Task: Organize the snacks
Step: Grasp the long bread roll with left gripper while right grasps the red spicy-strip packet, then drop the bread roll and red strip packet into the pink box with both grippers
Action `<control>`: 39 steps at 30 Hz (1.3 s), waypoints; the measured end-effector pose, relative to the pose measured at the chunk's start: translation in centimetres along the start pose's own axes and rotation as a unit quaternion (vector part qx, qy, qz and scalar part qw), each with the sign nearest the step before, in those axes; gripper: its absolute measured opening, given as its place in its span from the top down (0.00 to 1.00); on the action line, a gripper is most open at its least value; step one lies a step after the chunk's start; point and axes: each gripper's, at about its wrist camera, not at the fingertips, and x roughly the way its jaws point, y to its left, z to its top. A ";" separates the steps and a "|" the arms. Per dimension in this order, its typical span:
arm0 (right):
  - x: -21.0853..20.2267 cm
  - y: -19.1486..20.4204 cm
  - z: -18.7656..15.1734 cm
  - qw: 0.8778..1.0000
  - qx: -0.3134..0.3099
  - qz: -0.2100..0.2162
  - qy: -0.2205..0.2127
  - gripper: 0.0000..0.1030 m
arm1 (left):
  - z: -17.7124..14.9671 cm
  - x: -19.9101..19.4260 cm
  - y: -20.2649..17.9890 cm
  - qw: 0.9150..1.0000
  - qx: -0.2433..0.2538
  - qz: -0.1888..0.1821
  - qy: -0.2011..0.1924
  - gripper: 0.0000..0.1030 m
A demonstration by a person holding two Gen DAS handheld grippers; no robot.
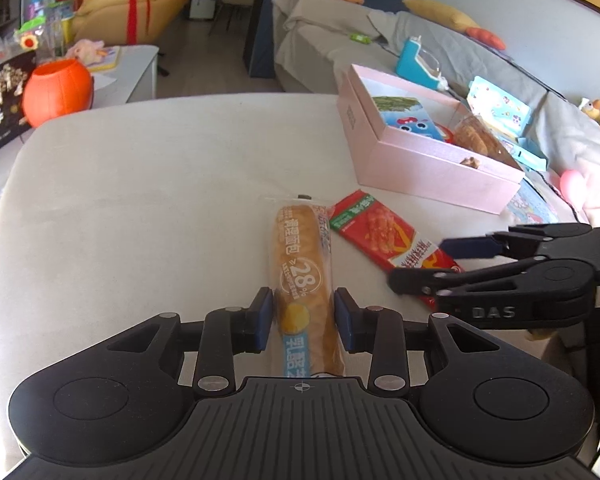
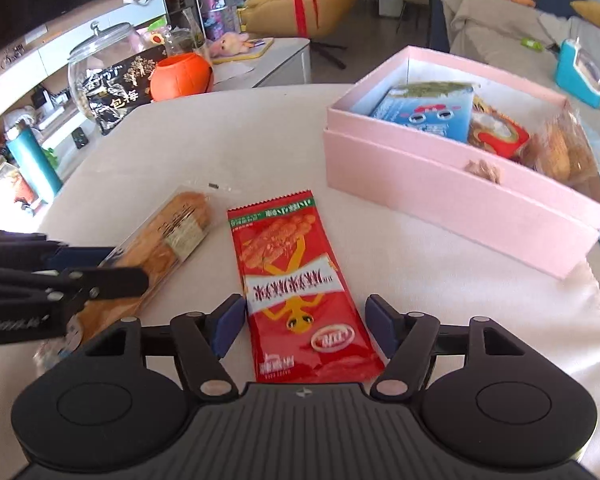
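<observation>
Counting what's left, I see the pink box point(image 2: 452, 200) partly filled (several packs inside); my left gripper point(image 1: 303, 314) pinches the bread pack point(image 1: 304, 264), my right gripper point(image 2: 304, 326) stands open around the red packet point(image 2: 296, 280).

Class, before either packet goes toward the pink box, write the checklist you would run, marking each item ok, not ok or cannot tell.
1. Left tongs closed on the bread packet: ok.
2. Right tongs gripping the red packet: not ok, they are open astride it.
3. Pink box open on top: ok.
4. Free space left inside the box: cannot tell.
5. Bread packet lifted off the table: cannot tell.
</observation>
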 end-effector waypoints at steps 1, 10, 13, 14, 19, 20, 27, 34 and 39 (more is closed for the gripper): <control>0.3 0.4 0.2 1.000 -0.007 -0.007 -0.001 0.32 | 0.1 0.3 0.0 1.000 -0.001 0.000 0.006 0.61; -0.8 -0.9 -0.7 1.000 -0.016 -0.012 -0.006 0.47 | 0.8 1.6 -1.0 1.000 0.011 0.021 0.011 0.60; -2.4 -2.4 -2.3 1.000 -0.008 -0.021 -0.007 0.47 | 1.1 2.2 -1.3 1.000 0.012 0.022 0.006 0.57; -2.8 -2.9 -2.7 1.000 -0.002 -0.023 -0.007 0.47 | 1.3 2.4 -1.4 1.000 0.014 0.020 0.004 0.55; -4.3 -5.1 -4.3 0.999 0.028 -0.033 -0.010 0.47 | 1.6 2.9 -2.4 0.999 0.035 0.027 0.014 0.49; -4.3 -5.2 -4.4 0.999 0.029 -0.033 -0.011 0.47 | 1.6 2.9 -2.7 0.998 0.044 0.033 0.016 0.49; -3.7 -4.8 -4.4 0.999 0.019 -0.046 -0.022 0.42 | -0.4 1.8 -5.6 0.994 0.106 -0.013 0.036 0.63; -3.3 -4.9 -4.0 0.999 0.013 -0.047 -0.022 0.41 | -1.0 1.6 -5.6 0.995 0.090 -0.019 0.030 0.62; -4.4 -5.3 -3.7 0.999 0.025 -0.036 -0.002 0.54 | -1.1 1.4 -5.5 0.994 0.100 -0.020 0.028 0.62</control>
